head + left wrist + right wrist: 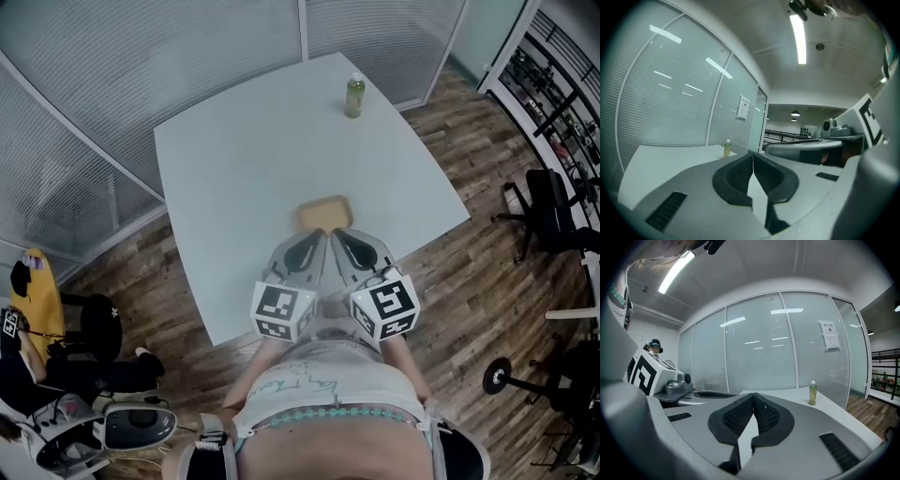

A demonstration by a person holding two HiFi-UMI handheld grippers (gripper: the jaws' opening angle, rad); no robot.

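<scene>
The tan block is seen on the white table, toward its near edge, just beyond the tips of both grippers. The left gripper and the right gripper are held side by side, each with its jaws pressed together and nothing gripped between them. A green bottle is stood upright near the far right corner, well apart from them.

The left gripper and right gripper are pale grey with black, finely ribbed pads; their cubes are white with black square patterns. The block is tan, the table white, the bottle yellow-green with a white cap, the floor brown planks
</scene>
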